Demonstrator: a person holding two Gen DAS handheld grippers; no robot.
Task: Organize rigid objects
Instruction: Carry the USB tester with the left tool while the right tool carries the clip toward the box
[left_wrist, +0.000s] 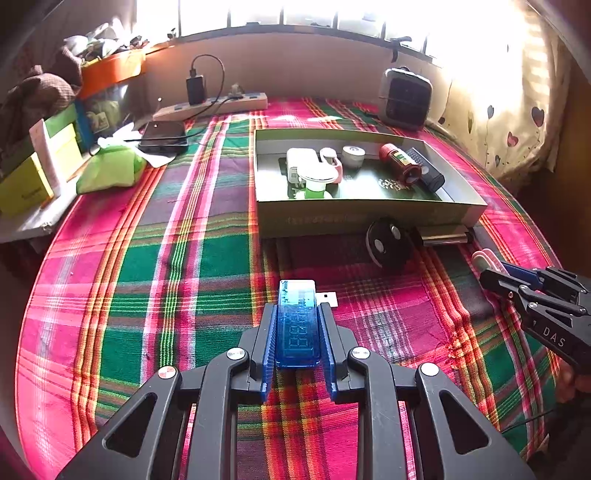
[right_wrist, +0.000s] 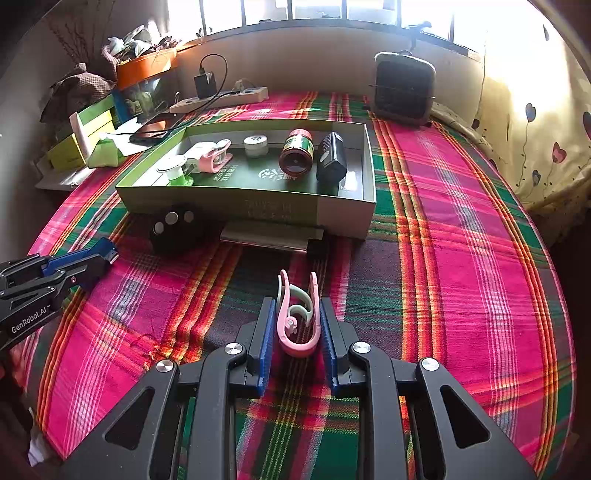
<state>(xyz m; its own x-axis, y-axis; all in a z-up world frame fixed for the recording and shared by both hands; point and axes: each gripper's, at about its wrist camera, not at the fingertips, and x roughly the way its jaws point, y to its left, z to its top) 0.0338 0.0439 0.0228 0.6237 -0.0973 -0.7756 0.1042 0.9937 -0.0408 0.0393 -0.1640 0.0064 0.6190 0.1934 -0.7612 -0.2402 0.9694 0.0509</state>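
2 grippers are each closed on something above the plaid cloth (left_wrist: 147, 258). At the lower centre of the left wrist view, the left gripper (left_wrist: 297, 325) clamps a translucent blue USB meter (left_wrist: 297, 321) between its blue pads, the meter's metal plug (left_wrist: 328, 298) jutting to the right near its far end. At the lower centre of the right wrist view, the right gripper (right_wrist: 297, 321) pinches a pink clip (right_wrist: 298, 317) with a pale green inner piece.

Toward the upper middle of both views sits a green tray (right_wrist: 343, 216) holding a red jar (right_wrist: 297, 151) on its side, a black box (right_wrist: 331, 157), a small grey round tin (right_wrist: 255, 144), another pink clip (right_wrist: 216, 155) and a white and green spool (right_wrist: 173, 170). Just in front of the tray's near wall lie a black round object (right_wrist: 173, 229) with 3 silver buttons and a silver bar (right_wrist: 269, 236). Behind the tray, a power strip (right_wrist: 221, 99) lies at upper left and a dark heater (right_wrist: 404, 86) stands at upper right.
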